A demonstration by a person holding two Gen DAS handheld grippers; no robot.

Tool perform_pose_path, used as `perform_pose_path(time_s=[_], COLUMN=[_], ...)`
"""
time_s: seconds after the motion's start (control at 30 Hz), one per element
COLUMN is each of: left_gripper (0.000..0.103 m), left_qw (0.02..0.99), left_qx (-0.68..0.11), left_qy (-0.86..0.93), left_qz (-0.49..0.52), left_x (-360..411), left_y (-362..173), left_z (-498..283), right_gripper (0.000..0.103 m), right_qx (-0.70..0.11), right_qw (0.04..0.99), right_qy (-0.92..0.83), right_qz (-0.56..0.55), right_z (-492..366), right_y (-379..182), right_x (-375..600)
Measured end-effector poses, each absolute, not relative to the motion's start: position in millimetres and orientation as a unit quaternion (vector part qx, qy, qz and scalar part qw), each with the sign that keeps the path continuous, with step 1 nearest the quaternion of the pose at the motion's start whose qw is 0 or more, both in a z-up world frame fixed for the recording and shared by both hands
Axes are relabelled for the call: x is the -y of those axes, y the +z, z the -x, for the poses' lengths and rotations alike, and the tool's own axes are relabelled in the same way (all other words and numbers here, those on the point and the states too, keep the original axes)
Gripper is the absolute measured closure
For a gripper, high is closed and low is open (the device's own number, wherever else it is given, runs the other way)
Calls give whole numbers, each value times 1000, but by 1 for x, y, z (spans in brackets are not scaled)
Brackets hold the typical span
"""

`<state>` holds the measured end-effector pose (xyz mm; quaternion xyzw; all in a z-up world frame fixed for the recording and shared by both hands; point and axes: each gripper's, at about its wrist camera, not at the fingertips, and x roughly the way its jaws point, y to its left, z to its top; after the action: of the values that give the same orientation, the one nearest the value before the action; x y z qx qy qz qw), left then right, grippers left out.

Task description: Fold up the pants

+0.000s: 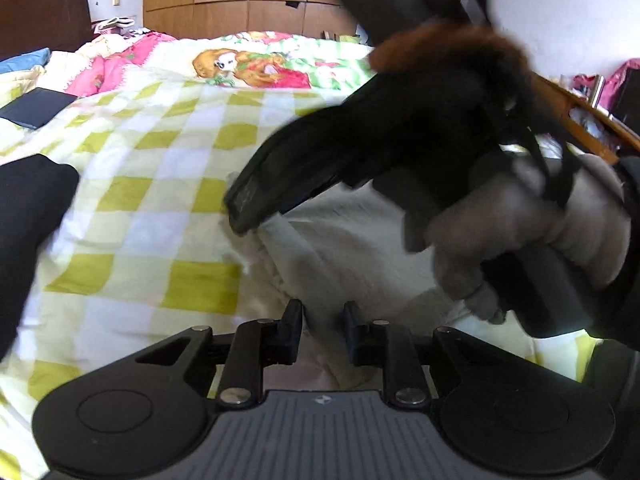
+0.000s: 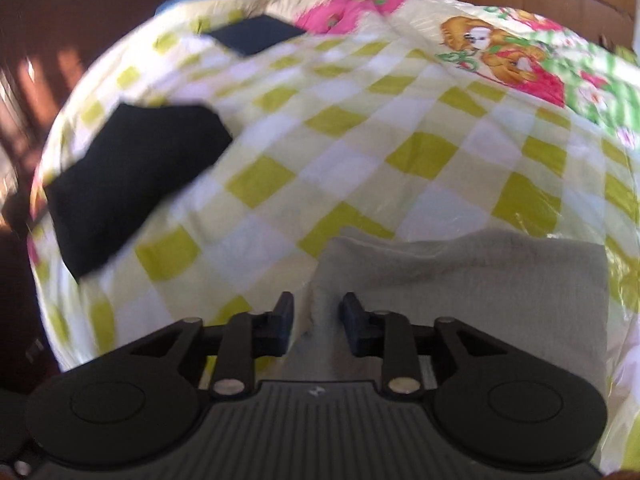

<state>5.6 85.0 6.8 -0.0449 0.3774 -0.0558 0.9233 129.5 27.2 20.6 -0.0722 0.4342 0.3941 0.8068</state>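
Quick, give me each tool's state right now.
Left tool: jaws slightly apart, pale grey pants between them; a grip cannot be told.
Right tool: jaws slightly apart over the pants' edge; a grip cannot be told.

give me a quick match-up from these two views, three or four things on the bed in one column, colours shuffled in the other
Things:
1. pants
2. bedsheet
3. folded garment near the bed's edge
4. pillow by the headboard

Colours:
a. blue
b. pale grey
c. black
d. yellow-green and white checks

Pairs: 1-b, 2-d, 3-c, 4-a
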Motion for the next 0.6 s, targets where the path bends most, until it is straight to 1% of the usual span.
perform_pose_path(time_s=[0.03,0.1,0.13,0.17,0.27,0.4,0.43,0.47,0.5,0.6], left_gripper=[67,67,67,63,61,60,58,54,52,51], left_qw=[925,932,936,939,938,921,921,922,921,920], left_qx=[-372,-356,-346,-338,-343,-389,-388,-386,-388,-391], left_qy=[-56,-54,-51,-46,-43,-27,-25,-21,-18,-11], left_qz=[46,43,42,42,37,7,6,0,-2,7], left_x=[-85,-87,-86,-85,-75,-61,-59,-59,-58,-57], left_y=[11,21,25,27,17,-14,-15,-15,-13,-7], left_z=[-3,2,3,1,-17,-33,-32,-32,-32,-27], right_gripper=[69,60,51,49,49,49,49,49,49,49], right_qx=[-428,-401,-391,-385,-394,-441,-450,-450,-446,-432], right_qw=[809,826,836,845,859,861,859,861,865,874], right_qy=[398,390,377,358,293,221,216,214,209,205], right_qz=[58,67,84,102,143,127,113,103,97,91], right_z=[-128,-119,-115,-111,-102,-93,-90,-84,-78,-63], right_y=[31,50,55,56,42,4,-3,-7,-8,3], right_x=[-19,-2,6,13,35,68,75,81,84,90])
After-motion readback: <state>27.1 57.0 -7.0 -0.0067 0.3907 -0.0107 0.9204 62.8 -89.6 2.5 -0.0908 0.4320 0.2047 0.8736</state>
